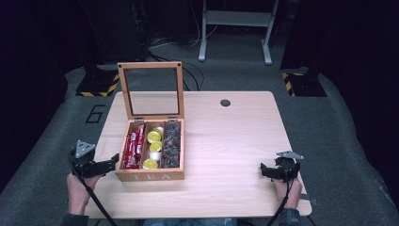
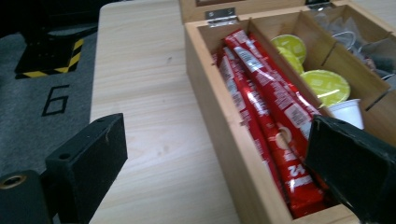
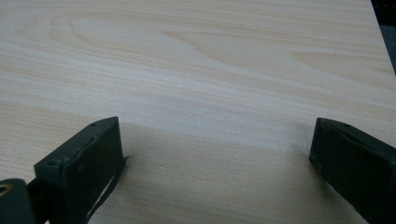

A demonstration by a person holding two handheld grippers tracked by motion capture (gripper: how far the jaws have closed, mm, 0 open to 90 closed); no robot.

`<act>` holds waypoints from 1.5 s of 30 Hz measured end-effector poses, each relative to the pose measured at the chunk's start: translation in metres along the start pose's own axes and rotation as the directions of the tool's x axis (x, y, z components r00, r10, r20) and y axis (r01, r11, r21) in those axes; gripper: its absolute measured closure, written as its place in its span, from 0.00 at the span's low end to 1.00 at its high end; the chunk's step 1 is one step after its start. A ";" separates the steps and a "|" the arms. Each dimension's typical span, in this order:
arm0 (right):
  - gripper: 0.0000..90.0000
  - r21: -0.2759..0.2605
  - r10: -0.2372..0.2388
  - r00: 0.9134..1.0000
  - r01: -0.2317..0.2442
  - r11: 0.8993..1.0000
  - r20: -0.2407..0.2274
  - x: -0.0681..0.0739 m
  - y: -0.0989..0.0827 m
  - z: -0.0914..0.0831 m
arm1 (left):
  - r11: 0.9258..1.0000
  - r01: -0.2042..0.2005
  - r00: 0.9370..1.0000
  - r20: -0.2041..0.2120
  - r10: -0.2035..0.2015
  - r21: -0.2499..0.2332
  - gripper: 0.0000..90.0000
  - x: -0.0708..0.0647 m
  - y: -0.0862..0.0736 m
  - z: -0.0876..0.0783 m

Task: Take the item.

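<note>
Here the left gripper (image 1: 113, 162) sits at the near-left corner of the open box (image 1: 149, 176), fingers (image 2: 88, 163) spread wide and holding nothing, one finger outside the left wall and the other over the left compartment. The work in hand looks like picking a red stick (image 2: 275, 116) from that compartment. To do it well, I would tilt the gripper down so both fingers enter the compartment, turn them across the sticks rather than along them, and close on a single top one near its middle; straddling the wall as now would pinch wood, not a packet. The box stands left of centre on the counter (image 1: 226, 141), its glass lid (image 1: 150, 89) standing upright behind on hinges. It has three long compartments: red sticks lying lengthwise on the left, yellow-topped pods (image 1: 154, 136) with a white cup (image 1: 155, 157) among them in the middle, and dark clear-wrapped bags (image 1: 171, 143) on the right. The right gripper (image 1: 264, 170) rests well apart near the counter's right front, fingers (image 3: 79, 168) released and wide over bare wood; it could steady the box's front if the box slides.
</note>
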State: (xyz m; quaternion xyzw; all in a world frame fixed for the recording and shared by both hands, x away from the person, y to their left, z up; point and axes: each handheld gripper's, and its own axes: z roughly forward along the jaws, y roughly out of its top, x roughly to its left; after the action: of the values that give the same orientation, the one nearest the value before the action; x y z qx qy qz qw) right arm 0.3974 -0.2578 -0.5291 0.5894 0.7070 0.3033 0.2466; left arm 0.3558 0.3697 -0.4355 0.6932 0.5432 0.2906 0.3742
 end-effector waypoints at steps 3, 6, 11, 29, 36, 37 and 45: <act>0.02 0.000 0.001 1.000 -0.001 1.000 0.000 0.000 0.000 0.000 | 1.000 -0.011 1.000 0.014 0.011 -0.006 0.06 -0.006 0.005 0.005; 0.03 -0.003 0.005 1.000 -0.005 1.000 0.002 0.000 0.000 0.000 | 1.000 -0.023 0.999 0.025 0.023 -0.004 0.06 -0.013 0.010 0.008; 0.03 -0.002 0.007 1.000 -0.007 1.000 0.002 0.000 0.000 0.000 | 1.000 -0.030 0.999 0.045 0.030 -0.003 0.07 -0.022 0.016 0.017; 0.03 -0.003 0.010 1.000 -0.010 1.000 0.003 0.000 0.000 0.000 | 0.998 -0.056 0.994 0.097 0.051 0.041 0.29 -0.036 0.027 0.046; 0.04 -0.006 0.002 1.000 -0.002 1.000 0.004 0.000 0.000 0.000 | 0.994 -0.034 0.998 0.065 0.028 0.101 0.48 -0.038 0.031 0.062; 0.04 -0.009 -0.001 1.000 0.001 1.000 0.003 0.000 0.000 0.000 | 0.994 -0.023 0.998 0.054 0.017 0.106 0.51 -0.038 0.031 0.064; 0.05 -0.008 -0.006 1.000 0.006 1.000 0.001 -0.001 0.000 -0.001 | 0.984 0.011 0.998 0.065 -0.023 0.175 0.69 -0.036 0.032 0.072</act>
State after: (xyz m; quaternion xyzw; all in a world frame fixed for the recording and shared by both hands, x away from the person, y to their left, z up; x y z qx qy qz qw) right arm 0.3969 -0.2586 -0.5290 0.5862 0.7075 0.3053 0.2502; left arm 0.4226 0.3157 -0.4488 0.7280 0.5596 0.2152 0.3325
